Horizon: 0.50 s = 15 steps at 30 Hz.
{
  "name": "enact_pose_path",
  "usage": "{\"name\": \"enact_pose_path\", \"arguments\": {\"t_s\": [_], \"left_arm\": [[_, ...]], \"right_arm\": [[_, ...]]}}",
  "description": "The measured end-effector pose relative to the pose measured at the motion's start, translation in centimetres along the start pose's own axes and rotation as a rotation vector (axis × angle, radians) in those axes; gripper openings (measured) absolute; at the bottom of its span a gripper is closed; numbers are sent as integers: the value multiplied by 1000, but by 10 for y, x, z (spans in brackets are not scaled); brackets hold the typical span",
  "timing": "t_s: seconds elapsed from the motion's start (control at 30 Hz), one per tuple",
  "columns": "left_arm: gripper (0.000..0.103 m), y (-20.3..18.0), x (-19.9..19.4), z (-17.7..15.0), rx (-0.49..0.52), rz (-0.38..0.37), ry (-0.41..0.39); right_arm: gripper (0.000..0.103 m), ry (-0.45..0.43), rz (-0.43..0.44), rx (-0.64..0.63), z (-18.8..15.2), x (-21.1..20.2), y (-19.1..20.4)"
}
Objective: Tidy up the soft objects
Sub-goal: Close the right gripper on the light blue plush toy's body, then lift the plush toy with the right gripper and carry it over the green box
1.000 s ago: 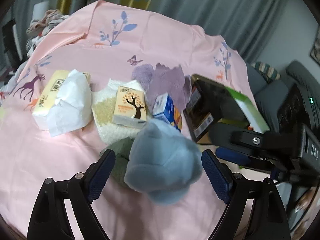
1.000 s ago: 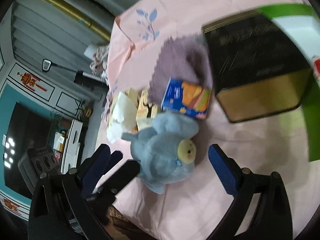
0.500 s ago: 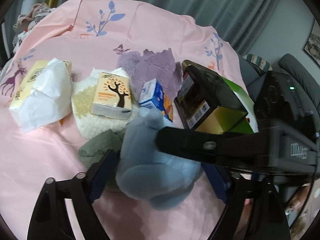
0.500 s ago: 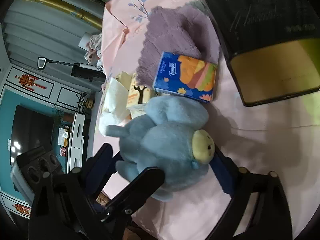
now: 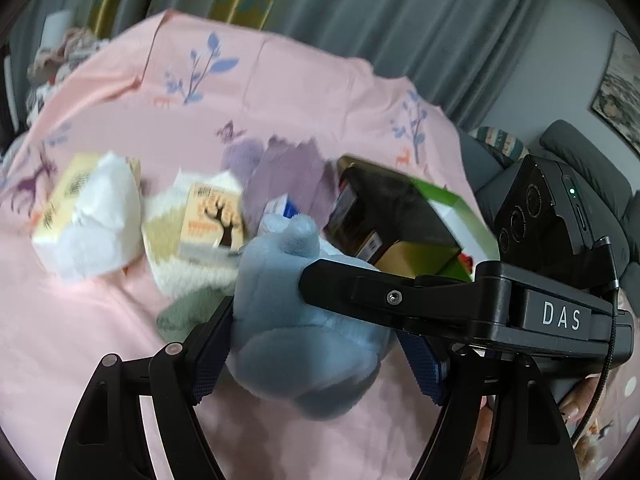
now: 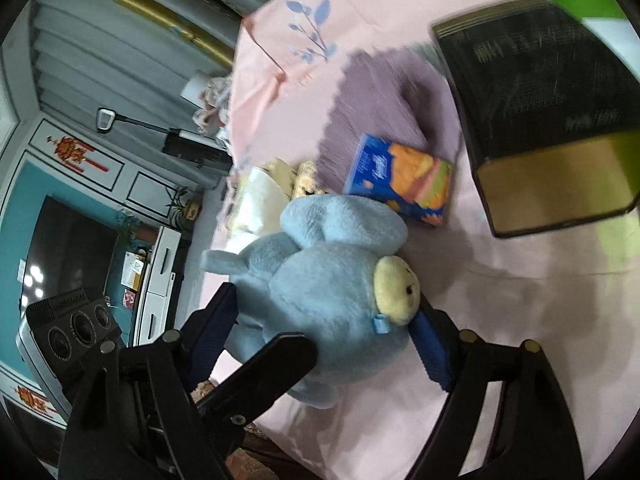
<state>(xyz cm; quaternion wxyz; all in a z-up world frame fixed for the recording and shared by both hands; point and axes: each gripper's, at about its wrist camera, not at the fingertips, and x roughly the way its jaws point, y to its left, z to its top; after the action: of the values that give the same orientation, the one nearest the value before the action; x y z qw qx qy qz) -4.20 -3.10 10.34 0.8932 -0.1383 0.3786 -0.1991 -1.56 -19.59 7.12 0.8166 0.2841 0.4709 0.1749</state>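
A blue plush toy (image 5: 296,320) with a cream snout (image 6: 396,290) lies on the pink sheet (image 5: 280,92). Both grippers hold it. My left gripper (image 5: 316,356) is shut on its body from the near side. My right gripper (image 6: 324,332) is shut on it crosswise, and its finger (image 5: 360,292) lies across the toy in the left wrist view. A purple cloth (image 6: 384,92), a green cloth (image 5: 188,312) and a cream fluffy cloth (image 5: 168,248) lie beside the toy.
A blue-orange tissue pack (image 6: 404,180), a tree-print tissue pack (image 5: 212,220), a yellow pack with white tissue (image 5: 92,208) and a black-gold box (image 6: 548,120) on a green box (image 5: 456,216) lie on the bed. Curtains hang behind. A sofa (image 5: 592,168) is to the right.
Both grippers have closed in on the blue plush toy from open and now squeeze it. The right gripper came across in front of the left one. The views are blurred by motion.
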Motion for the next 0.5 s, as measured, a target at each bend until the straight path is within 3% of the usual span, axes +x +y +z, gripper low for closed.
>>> {"name": "enact_pose_path", "arguments": {"t_s": [0.5], "left_arm": [[78,-57,-35,17,124,-32,-122]], "right_arm": [[82,-181,28,-79,2,-64,22]]}}
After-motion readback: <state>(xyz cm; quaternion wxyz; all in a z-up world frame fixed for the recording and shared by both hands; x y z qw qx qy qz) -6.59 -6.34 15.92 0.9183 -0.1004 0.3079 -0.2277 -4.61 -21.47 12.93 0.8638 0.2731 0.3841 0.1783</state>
